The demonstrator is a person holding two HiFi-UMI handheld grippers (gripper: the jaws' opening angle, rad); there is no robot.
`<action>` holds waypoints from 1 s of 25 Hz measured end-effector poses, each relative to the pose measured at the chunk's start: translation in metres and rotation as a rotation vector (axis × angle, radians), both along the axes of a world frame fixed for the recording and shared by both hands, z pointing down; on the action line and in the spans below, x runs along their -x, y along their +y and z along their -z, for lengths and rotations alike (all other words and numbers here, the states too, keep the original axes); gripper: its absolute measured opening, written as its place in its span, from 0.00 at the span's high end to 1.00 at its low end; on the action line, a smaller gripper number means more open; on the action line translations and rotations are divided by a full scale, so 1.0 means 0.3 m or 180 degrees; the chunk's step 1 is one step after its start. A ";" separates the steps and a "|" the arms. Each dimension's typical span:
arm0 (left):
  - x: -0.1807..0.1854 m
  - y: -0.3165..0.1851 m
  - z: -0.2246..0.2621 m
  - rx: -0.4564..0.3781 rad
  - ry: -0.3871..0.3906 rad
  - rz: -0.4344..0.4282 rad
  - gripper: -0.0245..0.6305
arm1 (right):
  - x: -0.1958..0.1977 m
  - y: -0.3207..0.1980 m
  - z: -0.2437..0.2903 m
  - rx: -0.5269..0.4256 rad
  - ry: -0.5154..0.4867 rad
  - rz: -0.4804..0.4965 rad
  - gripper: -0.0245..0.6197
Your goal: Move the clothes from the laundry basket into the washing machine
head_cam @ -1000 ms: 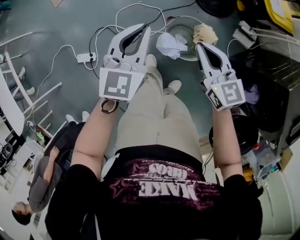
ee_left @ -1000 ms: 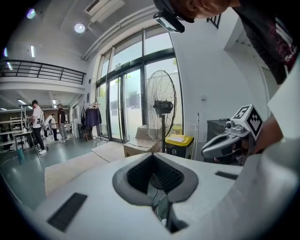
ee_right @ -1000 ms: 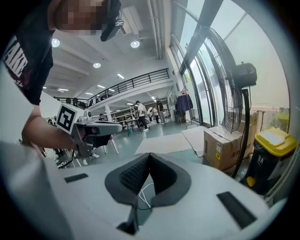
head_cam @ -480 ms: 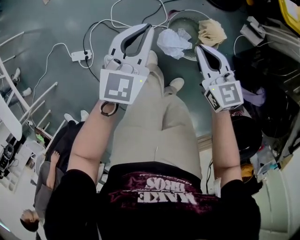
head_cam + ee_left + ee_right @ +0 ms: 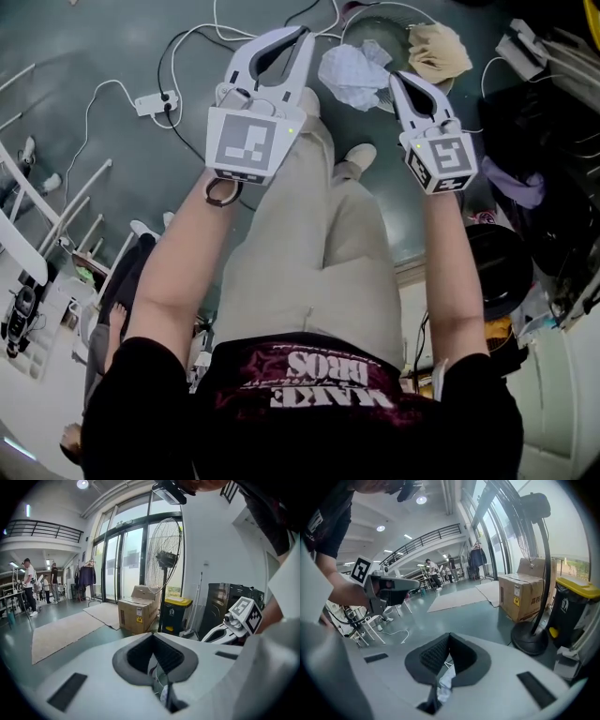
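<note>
Floor (image 5: pixel 112 56) fills the upper head view, dark green. Since a second ago it has slid up the picture, carrying the laundry basket (image 5: pixel 367 22) to the top edge. The person's beige trousers (image 5: pixel 309 253) stand in the middle as before. Both forearms now show longer, the hands sunk lower toward the floor.

The basket stands just beyond the person's shoes (image 5: pixel 359 156). The clothes are in it: a crumpled white cloth (image 5: pixel 354 73) lies over its near left rim and a beige cloth (image 5: pixel 441 52) at its right side.

The left tongs (image 5: pixel 302 36) have their tips pressed together with nothing between them. They hang just left of the basket, apart from the white cloth. The right tongs (image 5: pixel 398 81) are likewise closed and empty. Their tip shows between the two cloths over the near rim, whereas a second ago it lay right under the beige cloth.

Open floor lies left of the basket, crossed by white and black cables (image 5: pixel 183 56) running to a power strip (image 5: pixel 155 101). White rack legs (image 5: pixel 56 211) line the far left edge. The right side is crowded with dark clutter, and a round black object (image 5: pixel 502 272) sits close beside the right forearm.
</note>
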State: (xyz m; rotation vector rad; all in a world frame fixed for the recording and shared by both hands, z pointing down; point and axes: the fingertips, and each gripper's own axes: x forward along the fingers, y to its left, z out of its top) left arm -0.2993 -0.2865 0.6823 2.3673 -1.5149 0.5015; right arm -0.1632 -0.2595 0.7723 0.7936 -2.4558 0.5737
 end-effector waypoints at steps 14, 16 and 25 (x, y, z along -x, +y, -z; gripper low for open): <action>0.019 -0.022 -0.204 0.0180 -0.0035 -0.0191 0.96 | 0.020 0.053 -0.517 0.0589 0.0506 0.0197 0.82; 0.017 -0.022 -0.220 0.0190 -0.0041 -0.0225 0.96 | 0.021 0.076 -0.581 0.0713 0.0554 0.0243 0.69; 0.037 -0.006 -0.239 0.0199 -0.0123 -0.0362 0.96 | 0.025 0.204 -0.894 0.1223 0.1098 0.0600 0.24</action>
